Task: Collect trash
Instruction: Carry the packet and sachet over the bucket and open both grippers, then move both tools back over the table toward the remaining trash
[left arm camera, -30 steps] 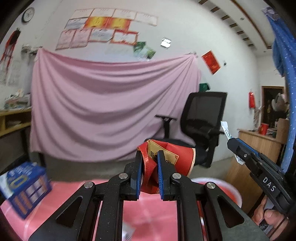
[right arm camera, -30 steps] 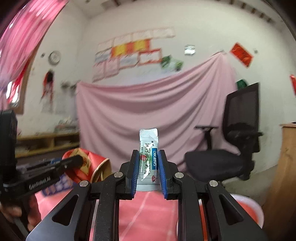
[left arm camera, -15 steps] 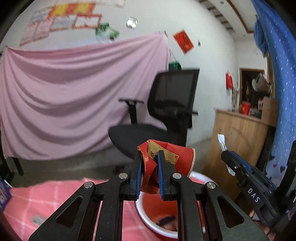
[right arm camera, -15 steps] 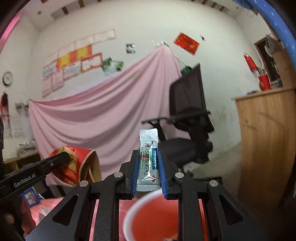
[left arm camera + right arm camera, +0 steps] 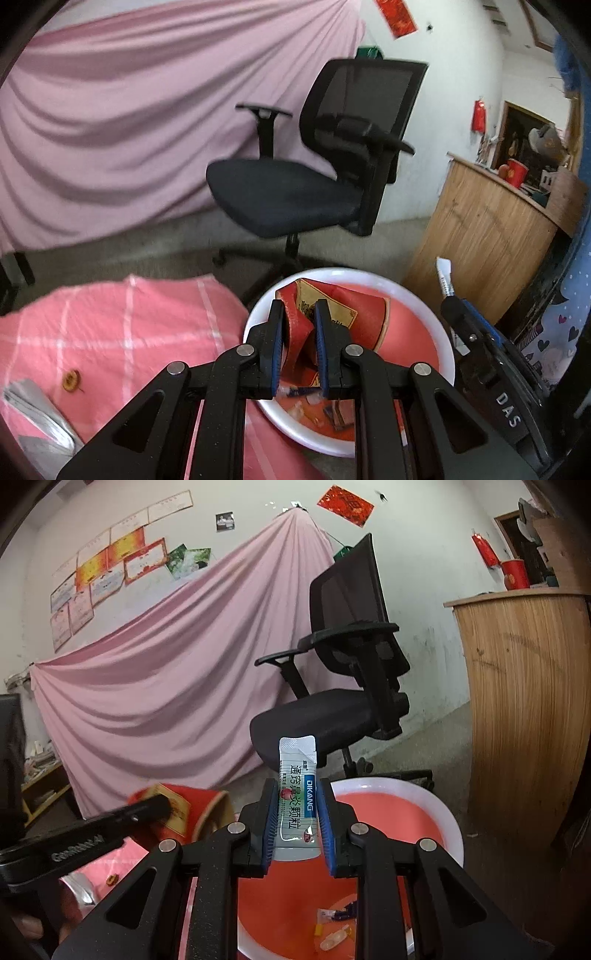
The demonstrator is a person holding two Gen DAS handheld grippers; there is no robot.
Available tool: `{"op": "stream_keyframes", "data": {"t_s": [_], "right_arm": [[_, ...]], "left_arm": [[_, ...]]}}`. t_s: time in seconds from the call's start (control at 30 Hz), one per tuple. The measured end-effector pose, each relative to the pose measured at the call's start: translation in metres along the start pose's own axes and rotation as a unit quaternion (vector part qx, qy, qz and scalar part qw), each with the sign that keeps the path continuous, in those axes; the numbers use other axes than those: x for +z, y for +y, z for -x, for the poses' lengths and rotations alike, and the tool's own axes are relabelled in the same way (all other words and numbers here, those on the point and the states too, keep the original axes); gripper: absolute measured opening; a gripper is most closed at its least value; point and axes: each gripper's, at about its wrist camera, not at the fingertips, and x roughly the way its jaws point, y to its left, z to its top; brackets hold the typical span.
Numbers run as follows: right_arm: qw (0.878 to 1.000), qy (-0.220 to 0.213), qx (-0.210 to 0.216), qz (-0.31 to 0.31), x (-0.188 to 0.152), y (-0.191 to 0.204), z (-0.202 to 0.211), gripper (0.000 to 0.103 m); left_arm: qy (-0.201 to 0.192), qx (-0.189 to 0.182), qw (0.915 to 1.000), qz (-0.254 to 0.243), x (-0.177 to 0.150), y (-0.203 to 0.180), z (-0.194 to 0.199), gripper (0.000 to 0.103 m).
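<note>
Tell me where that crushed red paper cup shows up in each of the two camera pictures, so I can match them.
Left wrist view: the crushed red paper cup sits low at centre, pinched in the left gripper, over the basin.
Right wrist view: the cup is low on the left, at the tip of the left gripper.
Shared landmark: the red basin with a white rim, below both grippers.

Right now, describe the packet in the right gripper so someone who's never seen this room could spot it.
Find the red basin with a white rim on the floor before the black office chair. Above it, the right gripper pinches an upright medicine sachet. Unlike the crumpled red paper cup nearby, it is slim, white and silvery, with a blue DIKANG stripe.
</note>
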Motion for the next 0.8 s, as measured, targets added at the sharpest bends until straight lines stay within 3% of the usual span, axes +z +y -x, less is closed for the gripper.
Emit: {"op": "stream_keyframes", "data": {"t_s": [0.07, 0.13, 0.23, 0.33, 0.5, 0.6, 0.67, 0.73, 0.77, 0.8], "right_arm": [[1.0, 0.006, -0.003, -0.001, -0.001, -0.001, -0.001, 0.02], [1.0, 0.015, -0.005, -0.004, -0.001, -0.002, -0.005, 0.02], [1.0, 0.024, -0.01, -0.009, -0.002, -0.006, -0.009, 0.02], [0.999, 0.03, -0.011, -0.013, -0.003, -0.008, -0.01, 0.034], [1.0, 0.025, -0.009, -0.008, -0.003, -0.005, -0.007, 0.037], [1.0, 0.012, -0.004, -0.001, -0.002, 0.001, -0.003, 0.051], [1.0, 0.001, 0.0, 0.005, 0.0, 0.006, 0.001, 0.053], [1.0, -0.01, 0.001, 0.011, 0.002, 0.012, 0.005, 0.059], [1.0, -0.021, 0.003, 0.013, 0.002, 0.015, 0.008, 0.071], [0.999, -0.031, 0.008, 0.013, 0.003, 0.018, 0.011, 0.081]], "left_arm": [[0.016, -0.004, 0.9998, 0.008, -0.001, 0.002, -0.007, 0.014], [0.027, -0.004, 0.9995, 0.017, -0.001, 0.005, -0.011, 0.025], [0.024, -0.009, 0.9992, 0.031, -0.003, 0.009, -0.009, 0.03], [0.023, -0.003, 0.9993, 0.03, -0.005, 0.012, -0.005, 0.03], [0.003, 0.008, 0.9994, 0.032, -0.01, 0.02, 0.014, 0.043], [-0.017, 0.018, 0.9992, 0.033, -0.012, 0.026, 0.029, 0.046], [-0.032, 0.03, 0.9986, 0.031, -0.013, 0.031, 0.041, 0.049], [-0.054, 0.044, 0.997, 0.033, -0.015, 0.038, 0.057, 0.062], [-0.066, 0.051, 0.9959, 0.034, -0.018, 0.042, 0.065, 0.067], [-0.082, 0.058, 0.9942, 0.038, -0.02, 0.047, 0.076, 0.08]]}}
